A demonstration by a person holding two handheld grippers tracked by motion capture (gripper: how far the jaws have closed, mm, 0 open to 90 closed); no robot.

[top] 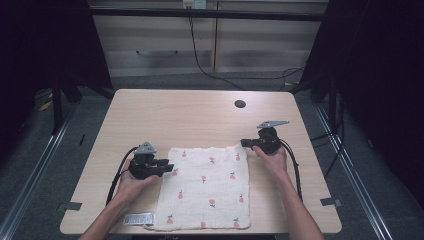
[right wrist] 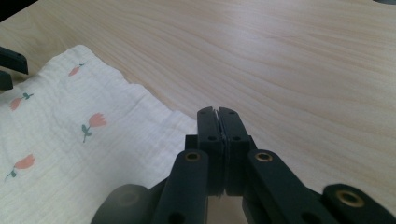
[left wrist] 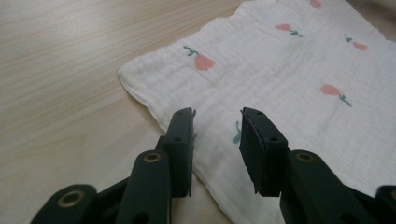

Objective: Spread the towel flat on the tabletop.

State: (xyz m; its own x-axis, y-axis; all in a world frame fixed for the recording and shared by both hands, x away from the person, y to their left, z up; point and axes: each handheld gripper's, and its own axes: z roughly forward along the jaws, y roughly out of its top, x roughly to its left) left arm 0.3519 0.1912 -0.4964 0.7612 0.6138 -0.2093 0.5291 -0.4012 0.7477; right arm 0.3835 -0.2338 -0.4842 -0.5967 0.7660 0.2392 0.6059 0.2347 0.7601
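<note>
We see the cloth lying flat at the table's near edge, its near hem cut off. Our left gripper hovers, jaws apart, over its left edge. Our right gripper is pressed together at the far right corner; whether it pinches fabric is hidden.

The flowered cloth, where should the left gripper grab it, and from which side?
Best guess: the cloth lies flat, so only its edges offer a grip. Take the far-left corner, coming in low from the cloth's left side. The left gripper already hangs open over that left edge.
</note>
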